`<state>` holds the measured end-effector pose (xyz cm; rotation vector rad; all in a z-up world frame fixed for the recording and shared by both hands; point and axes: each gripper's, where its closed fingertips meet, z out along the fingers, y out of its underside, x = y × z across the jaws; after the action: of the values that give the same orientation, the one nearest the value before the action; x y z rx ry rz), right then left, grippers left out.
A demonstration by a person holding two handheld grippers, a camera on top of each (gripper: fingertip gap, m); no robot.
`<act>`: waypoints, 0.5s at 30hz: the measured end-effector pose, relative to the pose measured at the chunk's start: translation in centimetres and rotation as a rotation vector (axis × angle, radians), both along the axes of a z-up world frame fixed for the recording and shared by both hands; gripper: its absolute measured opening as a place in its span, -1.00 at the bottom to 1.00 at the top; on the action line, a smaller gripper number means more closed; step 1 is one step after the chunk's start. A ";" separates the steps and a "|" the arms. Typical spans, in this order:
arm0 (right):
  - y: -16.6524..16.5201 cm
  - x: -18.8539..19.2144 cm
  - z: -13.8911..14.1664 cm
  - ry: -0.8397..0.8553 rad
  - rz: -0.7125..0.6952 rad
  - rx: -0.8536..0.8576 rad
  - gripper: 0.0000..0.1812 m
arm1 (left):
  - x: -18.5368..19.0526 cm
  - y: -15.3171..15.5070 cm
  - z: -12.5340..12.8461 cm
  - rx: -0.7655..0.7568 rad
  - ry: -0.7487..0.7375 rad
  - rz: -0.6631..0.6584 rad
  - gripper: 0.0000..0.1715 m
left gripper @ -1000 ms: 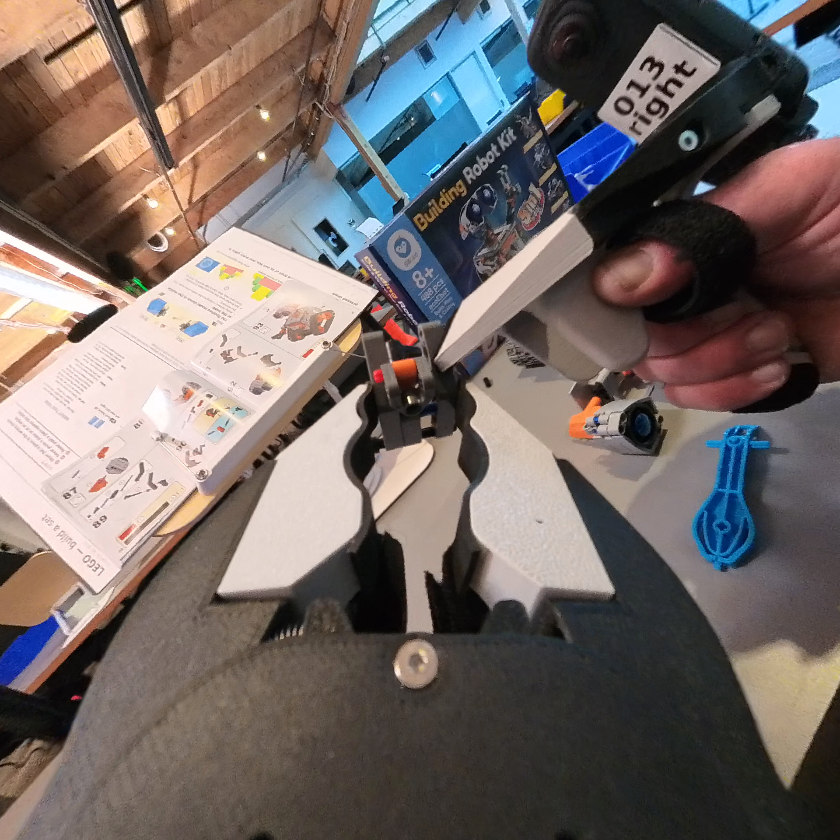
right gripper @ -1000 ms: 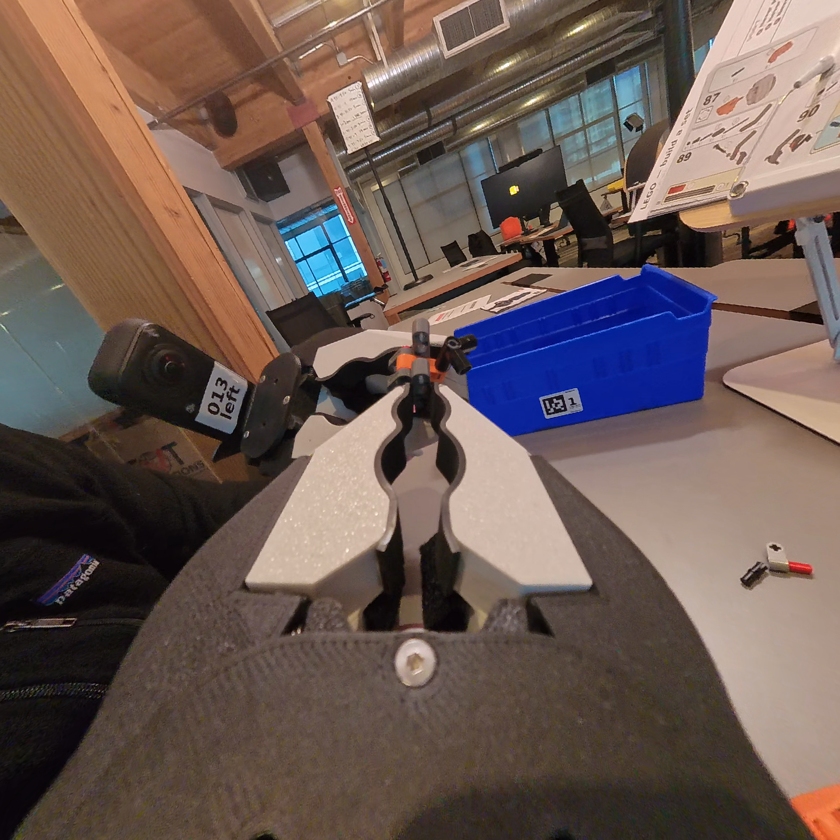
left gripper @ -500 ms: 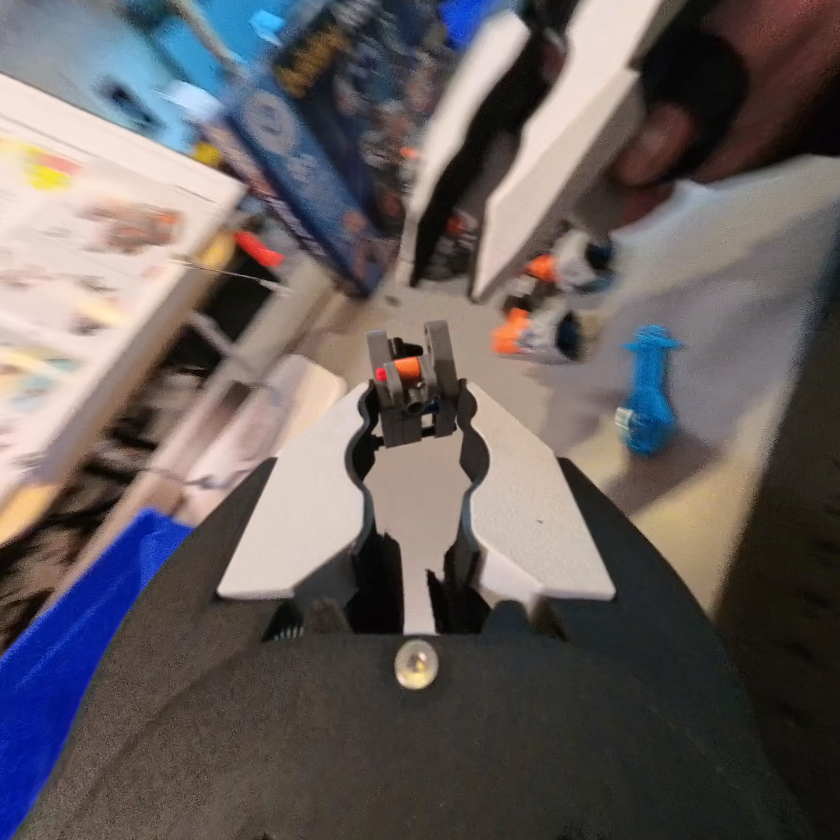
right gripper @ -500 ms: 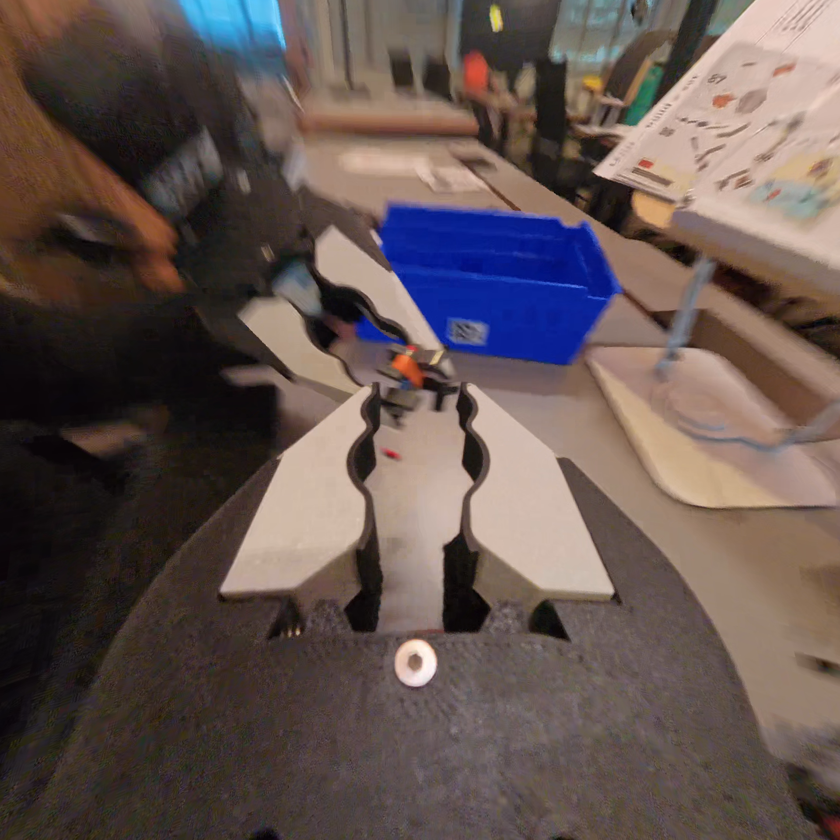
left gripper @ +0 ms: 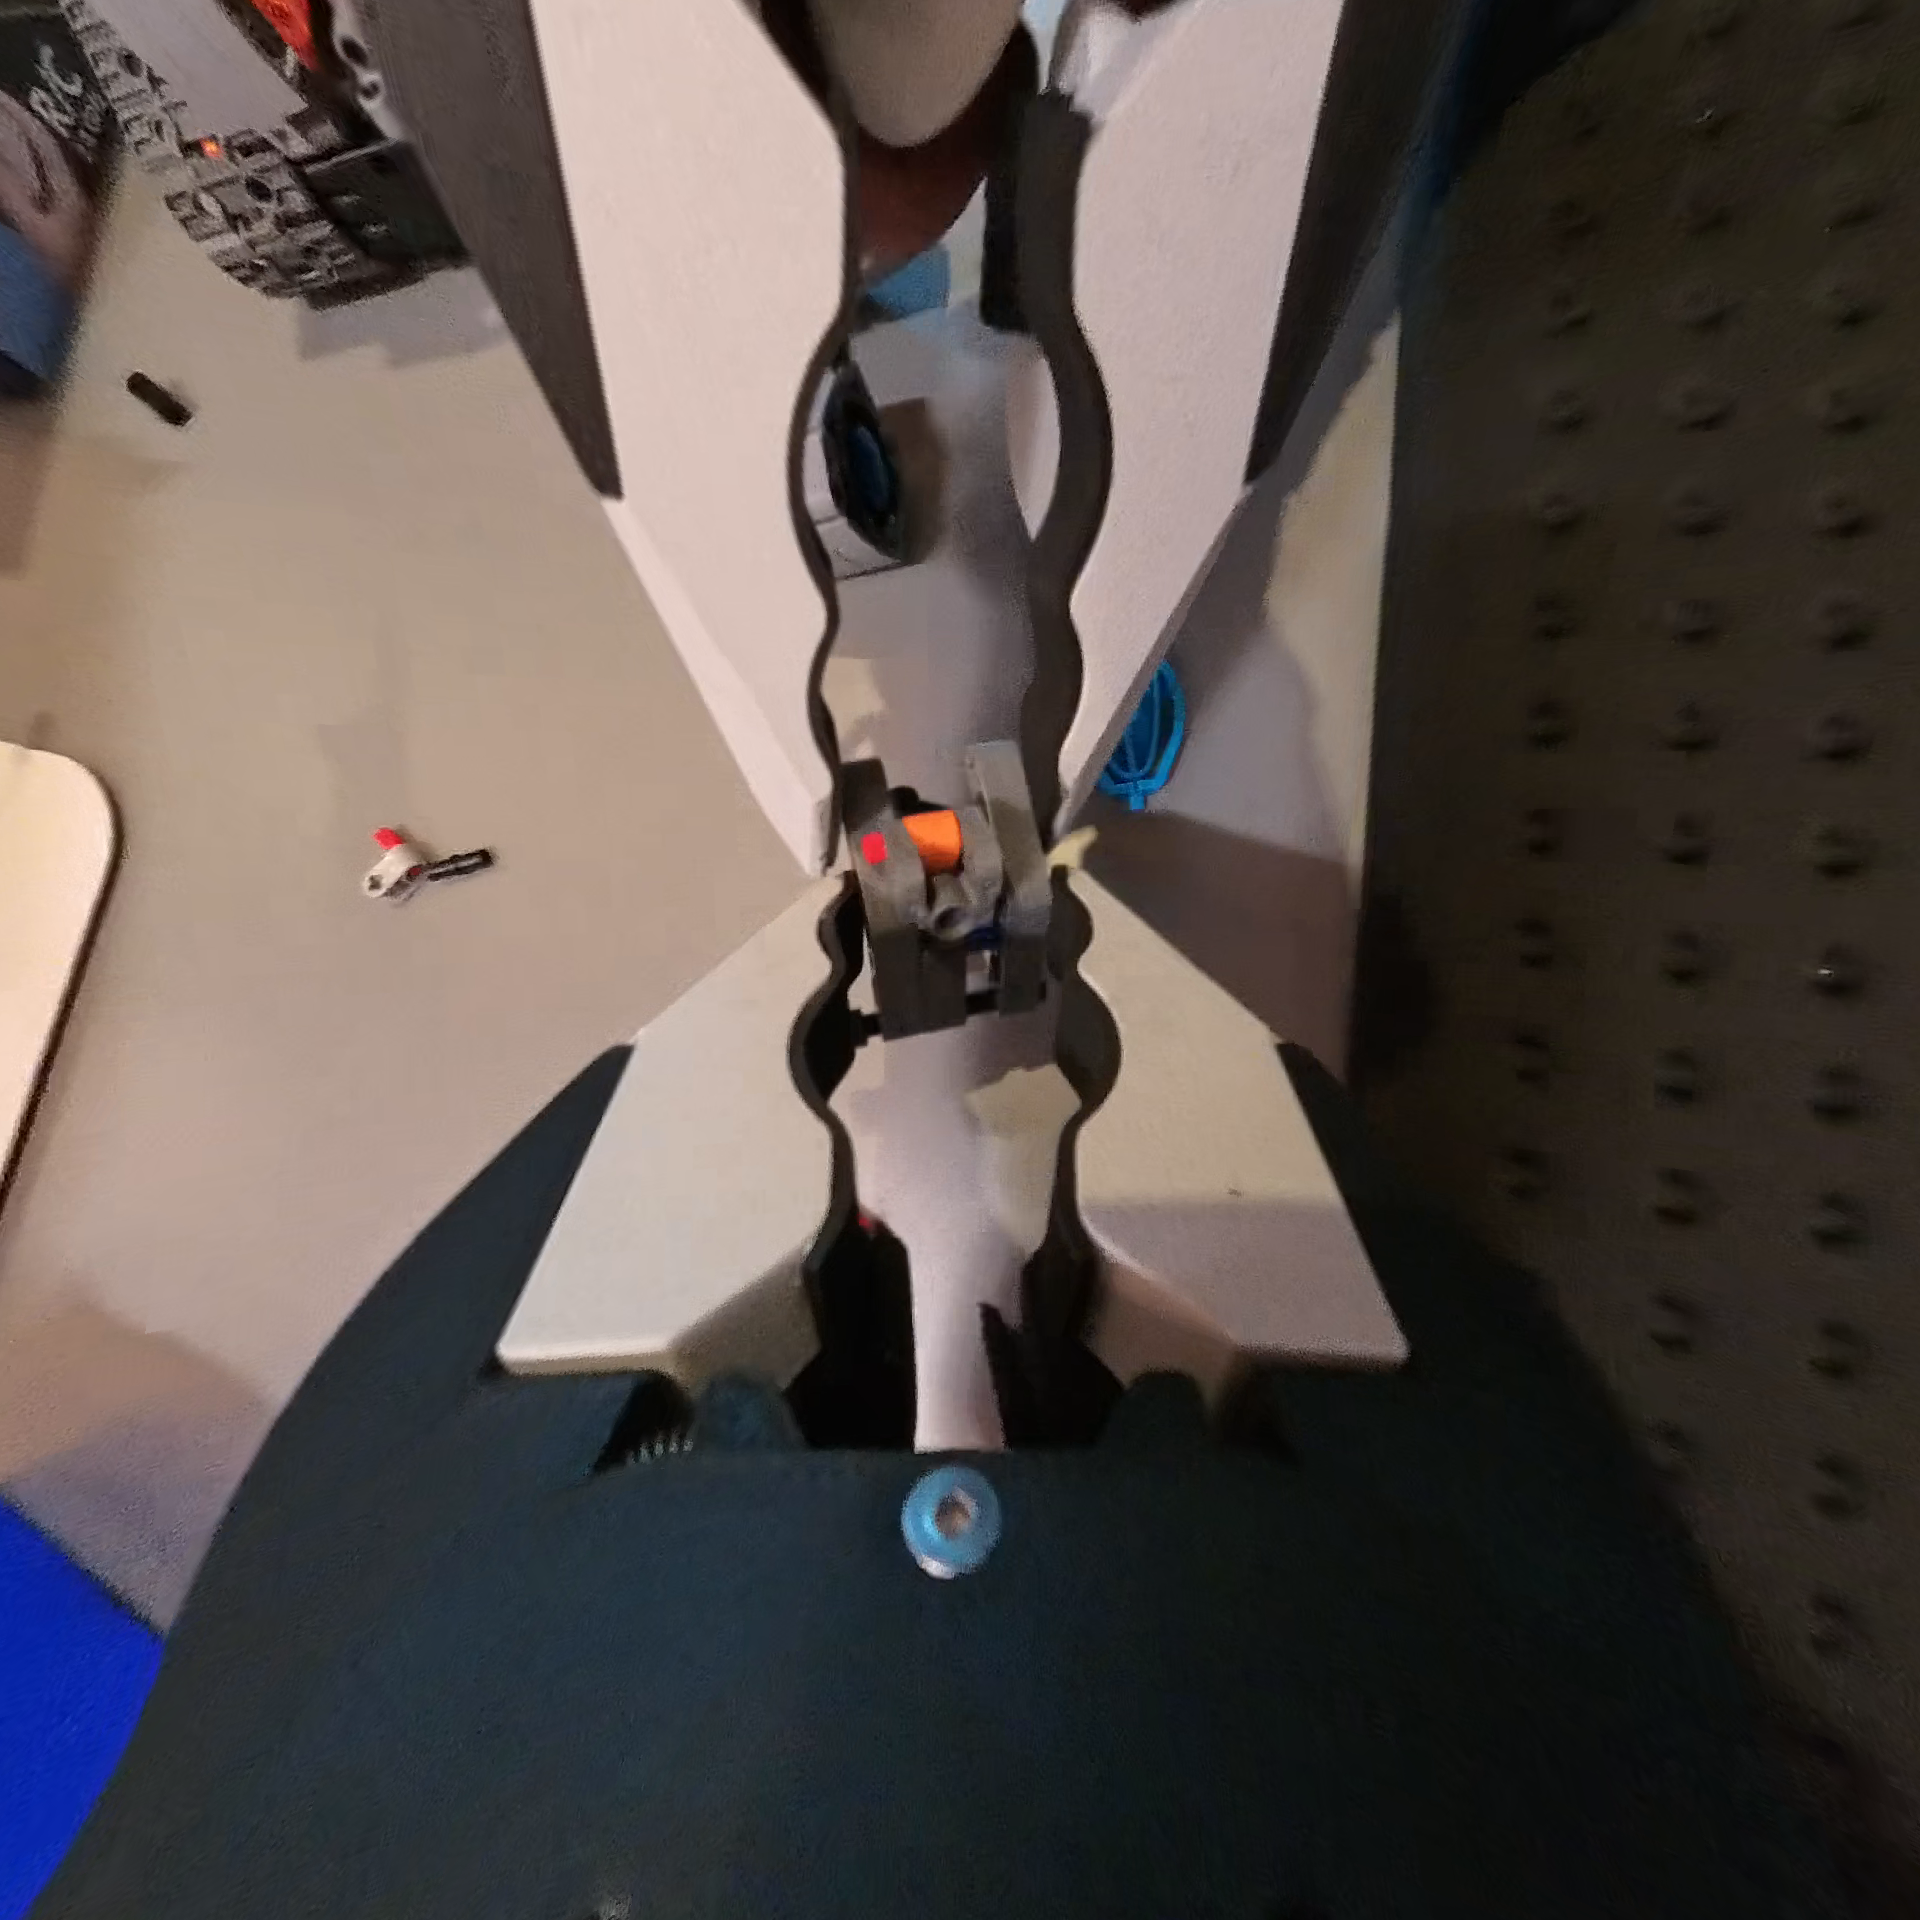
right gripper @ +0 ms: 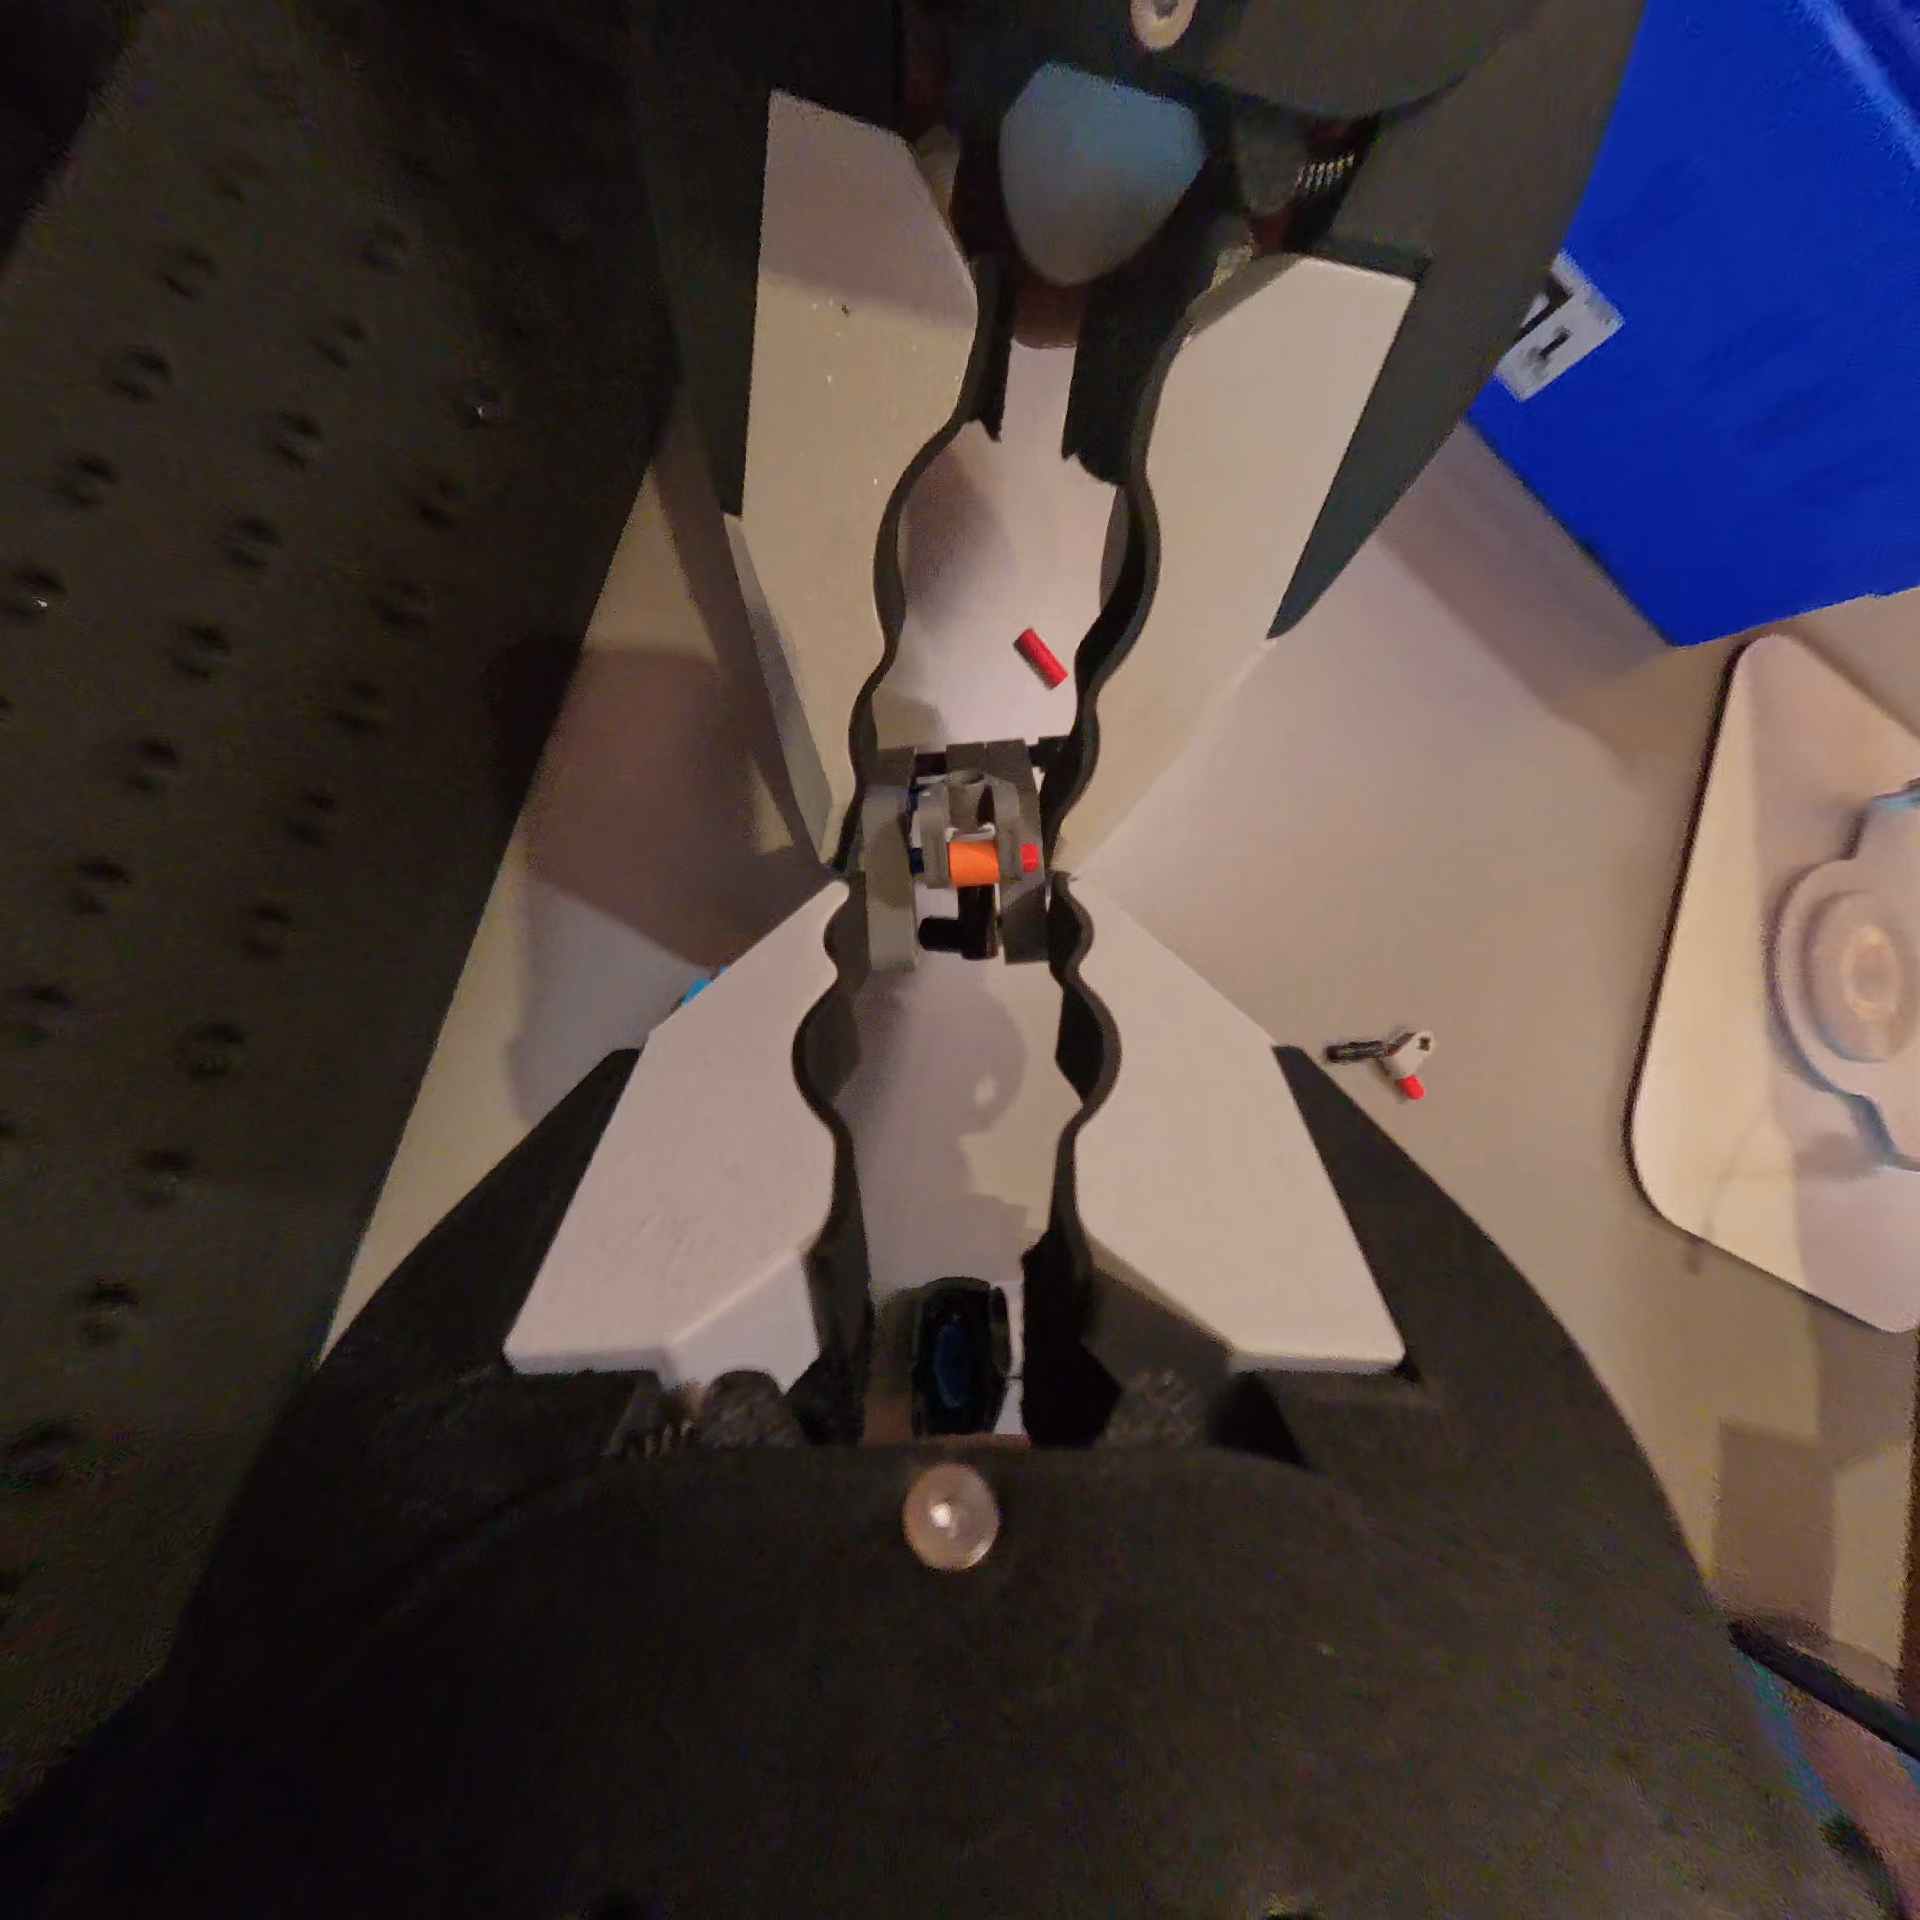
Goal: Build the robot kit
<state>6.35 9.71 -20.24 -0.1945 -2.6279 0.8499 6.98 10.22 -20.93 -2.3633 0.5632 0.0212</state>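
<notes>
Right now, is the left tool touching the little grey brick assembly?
Touching. The left wrist view shows the left tool with both pads pressed against the sides of the grey brick assembly.

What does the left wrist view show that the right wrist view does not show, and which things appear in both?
Only the left wrist view: a black tracked model at the top left, a black pin lying near it, and a blue tool mostly hidden behind a finger.

Only the right wrist view: a loose red pin on the table, and the round fitting on the pale stand base.

Both: the grey brick assembly with its orange piece, held tip to tip between the left gripper and the right gripper, and a small white connector.
</notes>
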 end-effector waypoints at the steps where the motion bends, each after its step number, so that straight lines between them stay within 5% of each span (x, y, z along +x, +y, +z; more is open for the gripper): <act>1: 0.0 0.1 -0.4 -0.018 0.001 0.001 -0.65 | 0.0 0.0 -0.3 -0.008 -0.017 -0.006 -0.61; 8: 0.2 0.4 -1.8 -0.091 -0.016 -0.027 -0.66 | -0.4 -1.0 -2.0 0.001 -0.021 0.032 -0.51; 15: -0.5 0.7 -2.7 -0.113 -0.008 -0.005 -0.62 | 0.0 -0.9 -3.1 0.038 0.000 0.019 -0.64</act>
<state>7.08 9.23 -22.89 -0.2612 -2.7280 0.8668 7.00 9.27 -23.99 -2.3313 0.5353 0.0400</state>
